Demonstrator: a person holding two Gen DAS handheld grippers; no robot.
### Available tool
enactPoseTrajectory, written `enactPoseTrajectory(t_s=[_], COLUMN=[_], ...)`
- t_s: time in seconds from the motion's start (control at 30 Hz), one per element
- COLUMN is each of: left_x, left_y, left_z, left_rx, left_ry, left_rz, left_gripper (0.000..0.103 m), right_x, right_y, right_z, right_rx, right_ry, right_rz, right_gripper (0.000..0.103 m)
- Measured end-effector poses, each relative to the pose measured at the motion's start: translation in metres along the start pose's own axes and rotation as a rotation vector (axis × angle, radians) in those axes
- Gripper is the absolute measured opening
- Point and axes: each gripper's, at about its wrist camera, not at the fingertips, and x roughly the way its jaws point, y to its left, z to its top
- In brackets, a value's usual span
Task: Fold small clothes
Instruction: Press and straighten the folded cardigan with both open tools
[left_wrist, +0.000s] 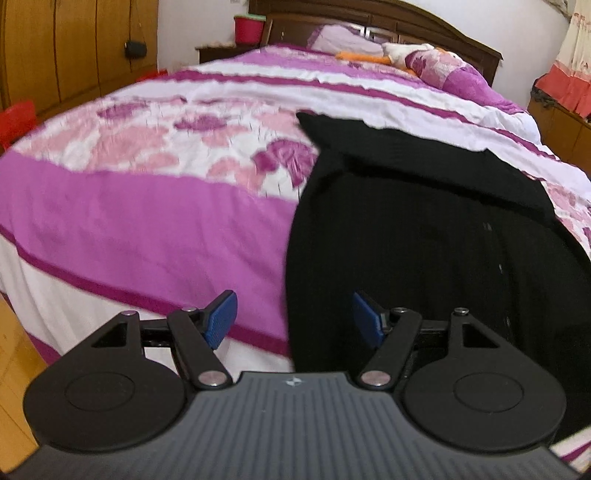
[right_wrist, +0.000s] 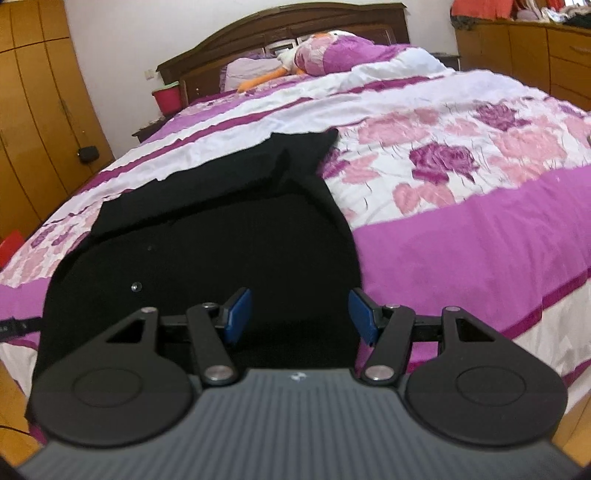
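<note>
Black garment (left_wrist: 406, 229), partly folded, flat on bed, hem overhanging edge

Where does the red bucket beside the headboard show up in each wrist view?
Left wrist view: the red bucket sits at the top, left of centre, just left of the headboard.
Right wrist view: the red bucket is in the upper left, again just left of the headboard.
Shared landmark: the black garment on the bed, lying right of centre in the left view and left of centre in the right view.

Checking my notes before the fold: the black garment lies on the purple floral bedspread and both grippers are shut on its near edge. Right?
Not quite. Both views show the left gripper and right gripper open, holding nothing. The black garment does lie on the bedspread.
</note>
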Motion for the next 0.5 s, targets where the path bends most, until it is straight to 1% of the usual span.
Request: enactPoseTrajectory(t_s=[0.17,0.3,0.4,0.5], left_x=[0.009,0.015,0.017,0.020], left_y=[-0.003,-0.005,-0.008,-0.007], left_z=[-0.012,-0.023,-0.028,-0.031], left_rx=[0.020,0.010,0.049,0.045], left_ry=[0.039,0.080,0.077,0.087], left_rz=[-0.016,-0.085,-0.086,-0.091], left_gripper=[0.074,0.074,0.074,0.074], right_x=[0.004,0.006,0.009,0.012], right_y=[-0.008,-0.009,-0.009,-0.010], right_z=[-0.011,-0.019,-0.024,-0.032], right_rx=[0.008,0.008,-0.007,-0.026], right_ry=[0.031,0.052,0.074,0.098], right_rz=[0.024,0.043,0.058,0.050], right_gripper=[0.061,0.061,0.062,0.062])
